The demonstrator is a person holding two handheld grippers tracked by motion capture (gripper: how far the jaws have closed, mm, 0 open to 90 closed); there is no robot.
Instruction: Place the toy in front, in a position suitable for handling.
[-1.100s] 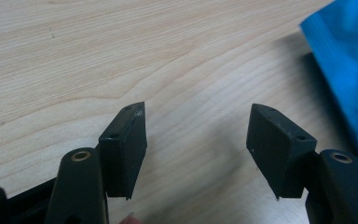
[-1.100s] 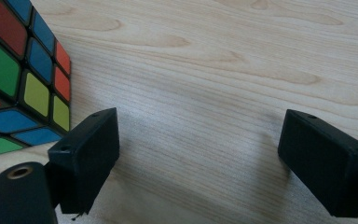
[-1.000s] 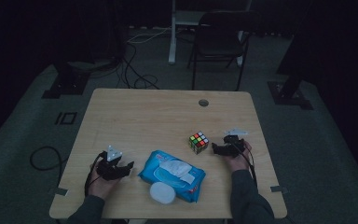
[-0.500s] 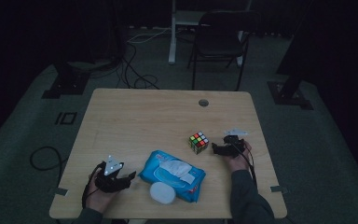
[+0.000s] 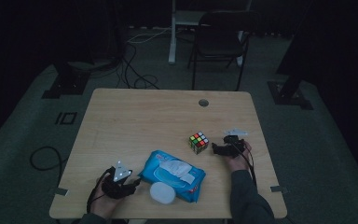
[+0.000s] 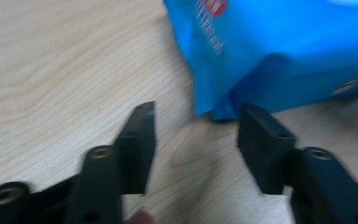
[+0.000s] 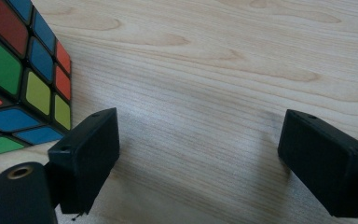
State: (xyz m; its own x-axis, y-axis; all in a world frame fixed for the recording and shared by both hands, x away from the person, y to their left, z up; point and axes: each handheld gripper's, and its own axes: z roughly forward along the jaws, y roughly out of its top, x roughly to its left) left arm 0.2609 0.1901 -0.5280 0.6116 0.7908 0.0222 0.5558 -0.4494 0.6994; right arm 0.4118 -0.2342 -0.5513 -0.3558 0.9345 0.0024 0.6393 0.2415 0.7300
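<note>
wood grain runs the length of the table [image 5: 135, 126], a light tabletop with a round cable hole [image 5: 203, 102] near its far edge. the left gripper [image 5: 129, 183] sits low by the near left corner, held in a hand [image 5: 103, 201] that comes in over the near edge, with its grey three-cornered plate on top. its jaws are spread apart with bare tabletop between them, and in the left gripper view the left gripper [image 6: 196, 128] has the corner of the blue wipes pack [image 6: 279, 51] lying just past its tips, close to the jaw seen on the right of that view; whether the pack touches that jaw cannot be told through the blur. the blue wipes pack [image 5: 172, 173] lies flat near the near edge, about midway along it, tilted a little against the table's sides. a white round lid [image 5: 162, 192] rests just beside the pack's near side, touching or overlapping it.

the right gripper [image 5: 216, 149] rests toward the right edge, held in the other hand [image 5: 237, 157], its jaws also released and wide apart, grasping nothing. the puzzle cube [image 5: 198, 142] stands on the table just beside it. in the right gripper view the right gripper [image 7: 200, 140] has the puzzle cube [image 7: 23, 79] off to the outside of one jaw, not between the two, near it but apart.
</note>
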